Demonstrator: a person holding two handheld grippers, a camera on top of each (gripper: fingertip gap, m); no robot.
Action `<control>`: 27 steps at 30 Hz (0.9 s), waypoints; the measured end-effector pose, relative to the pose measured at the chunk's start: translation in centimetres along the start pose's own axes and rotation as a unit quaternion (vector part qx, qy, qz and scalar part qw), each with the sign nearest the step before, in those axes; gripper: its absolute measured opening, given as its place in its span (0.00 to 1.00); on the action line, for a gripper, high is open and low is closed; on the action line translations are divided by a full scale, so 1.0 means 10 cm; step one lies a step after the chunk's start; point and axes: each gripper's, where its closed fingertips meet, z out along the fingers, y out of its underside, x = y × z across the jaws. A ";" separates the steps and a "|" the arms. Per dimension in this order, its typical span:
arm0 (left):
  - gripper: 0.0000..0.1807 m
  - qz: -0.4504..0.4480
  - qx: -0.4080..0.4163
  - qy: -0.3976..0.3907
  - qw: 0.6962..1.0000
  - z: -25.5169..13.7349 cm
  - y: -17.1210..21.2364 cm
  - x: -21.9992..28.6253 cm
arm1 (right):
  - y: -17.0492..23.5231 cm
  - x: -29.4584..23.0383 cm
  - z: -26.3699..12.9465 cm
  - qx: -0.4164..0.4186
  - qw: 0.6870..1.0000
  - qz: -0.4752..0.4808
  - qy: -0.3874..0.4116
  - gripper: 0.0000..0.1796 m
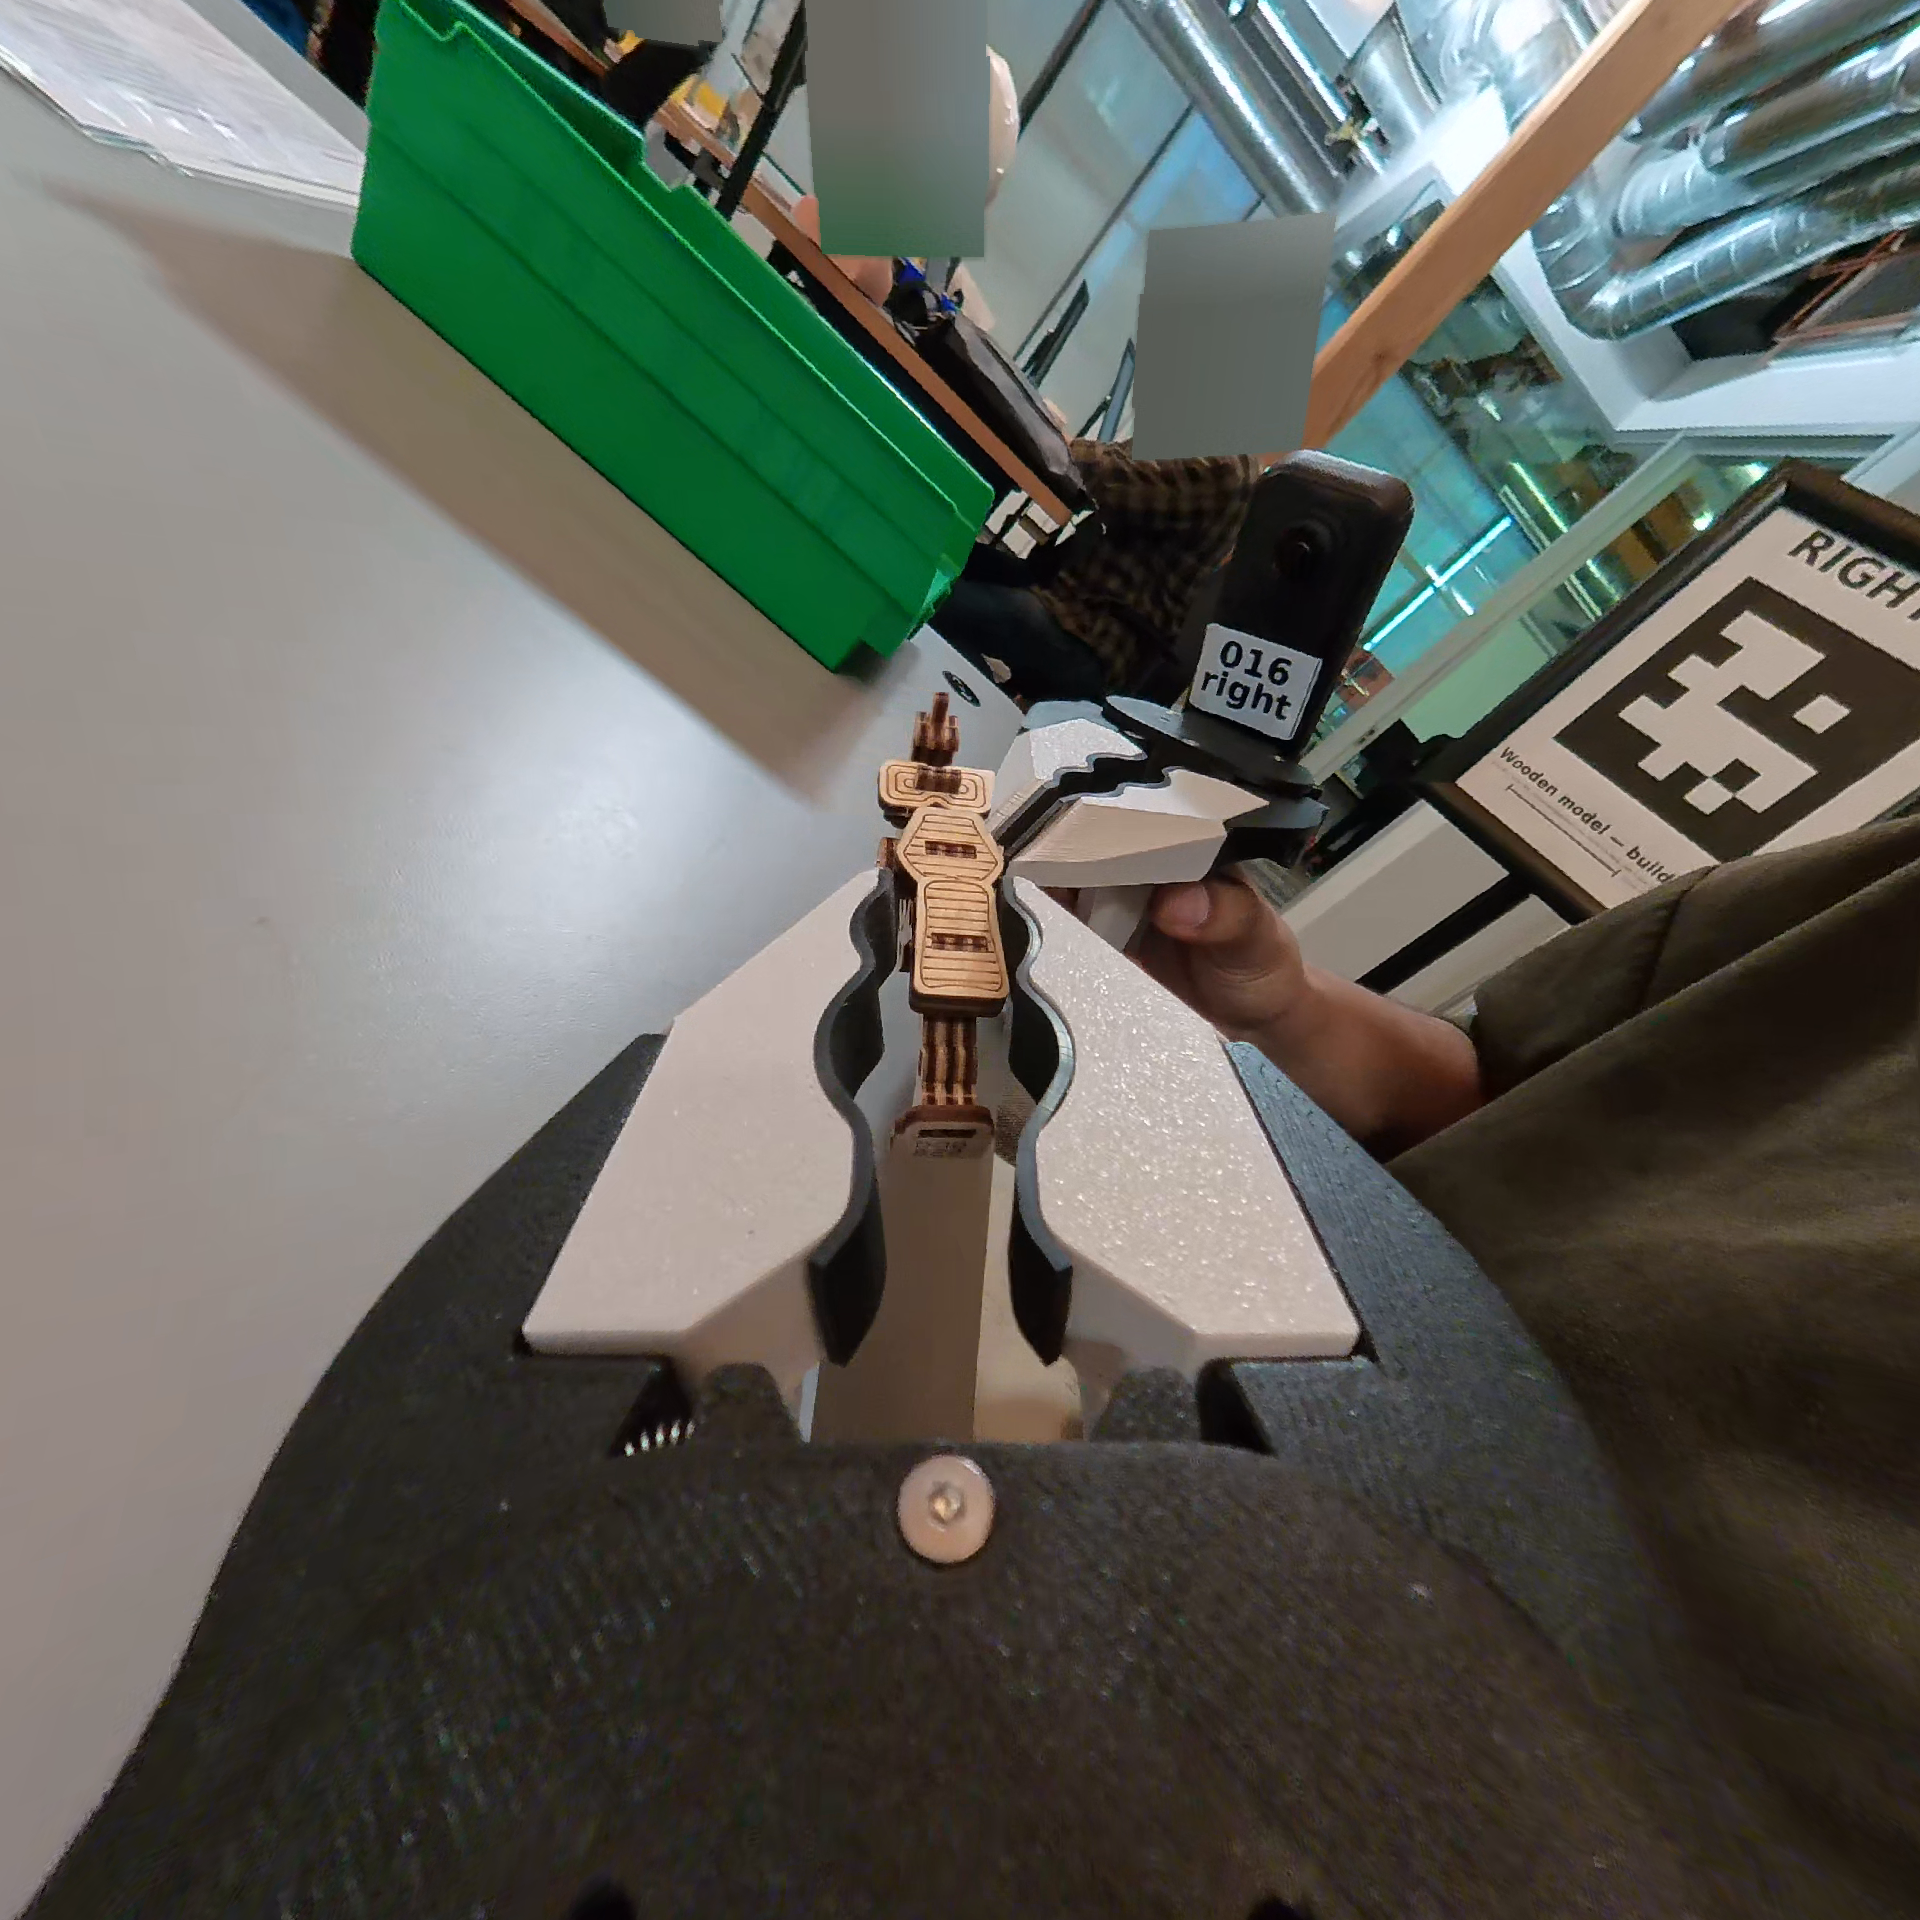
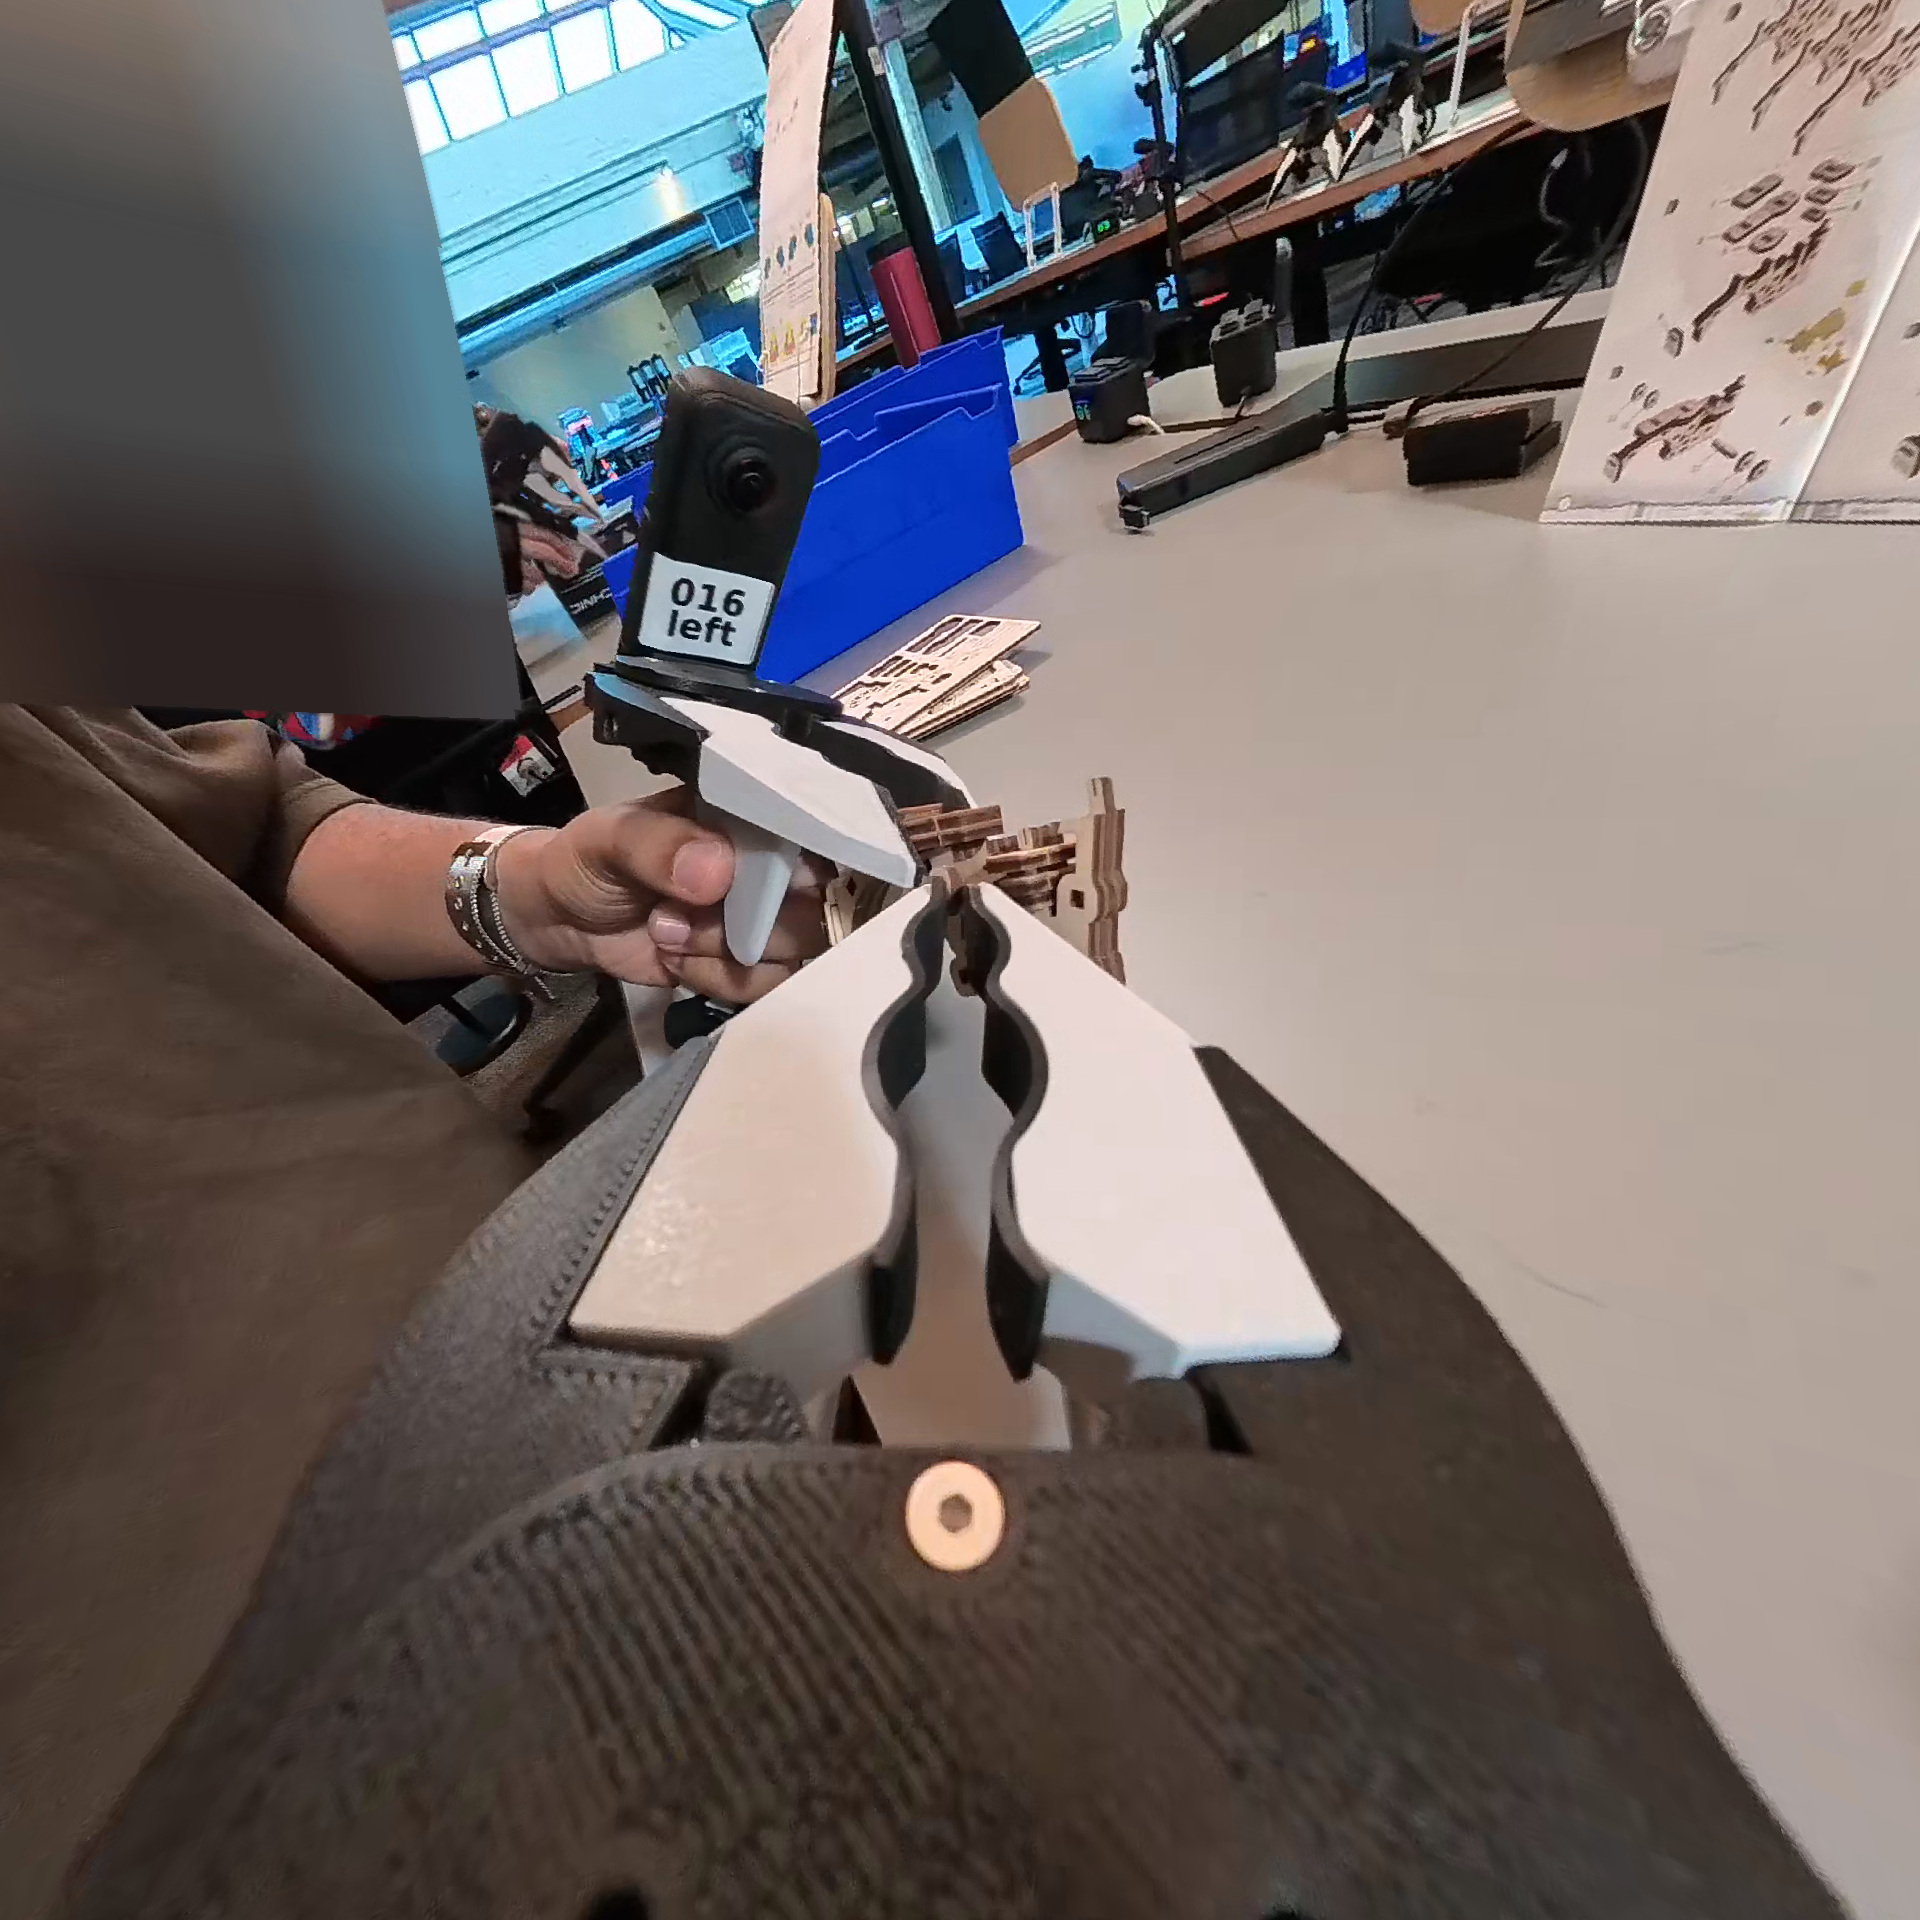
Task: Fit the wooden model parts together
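A small light-brown wooden model [image 1: 956, 945] of slotted laser-cut plates is held in the air above the grey table [image 1: 312, 831]. My left gripper [image 1: 948, 888] is shut on its middle; the model sticks out past the fingertips. My right gripper [image 1: 1013, 821] comes in from the right, its tips against the model's far part. In the right wrist view my right gripper [image 2: 951, 899] is shut at its tips on a piece of the wooden model [image 2: 1096, 883], and the left gripper [image 2: 925, 831] clamps the model from the left. The joint between the parts is hidden.
A green bin [image 1: 665, 343] stands at the table's far edge, near a paper sheet [image 1: 177, 94]. Blue bins [image 2: 904, 488], a stack of wooden part sheets [image 2: 945, 665], an upright instruction sheet [image 2: 1756, 260], a black box with cables [image 2: 1475, 442] and a marker sign [image 1: 1714, 707] surround the work area. Only a small space, under 4 cm, lies between the two pairs of fingers.
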 end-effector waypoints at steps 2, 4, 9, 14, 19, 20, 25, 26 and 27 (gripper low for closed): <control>0.09 -0.006 0.001 0.004 1.000 0.00 0.00 0.00 | 0.00 0.00 0.00 0.000 1.000 0.006 -0.002 0.01; 0.09 -0.010 0.001 0.005 1.000 0.00 0.00 0.00 | 0.00 0.00 0.00 0.001 1.000 0.014 -0.004 0.01; 0.09 -0.016 -0.002 0.012 1.000 0.00 0.01 0.00 | 0.02 0.02 0.00 0.000 0.999 0.038 -0.008 0.00; 0.09 -0.014 -0.004 0.009 1.000 0.00 0.01 -0.01 | 0.04 0.03 0.00 -0.004 0.999 0.035 -0.004 0.00; 0.09 -0.013 -0.006 0.004 1.000 0.00 0.02 -0.03 | 0.05 0.05 0.00 -0.007 0.999 0.036 0.000 0.00; 0.09 -0.013 -0.006 0.002 1.000 0.00 0.03 -0.04 | 0.05 0.05 0.00 -0.007 0.999 0.038 0.001 0.00; 0.09 -0.017 -0.004 0.001 1.000 0.00 0.02 -0.04 | 0.05 0.06 0.00 -0.005 0.999 0.035 0.005 0.01; 0.09 -0.018 -0.004 0.001 1.000 0.00 0.02 -0.04 | 0.04 0.06 0.00 -0.005 0.999 0.034 0.005 0.01; 0.09 -0.018 -0.003 0.001 1.000 0.00 0.02 -0.05 | 0.04 0.05 0.01 -0.005 0.999 0.033 0.005 0.01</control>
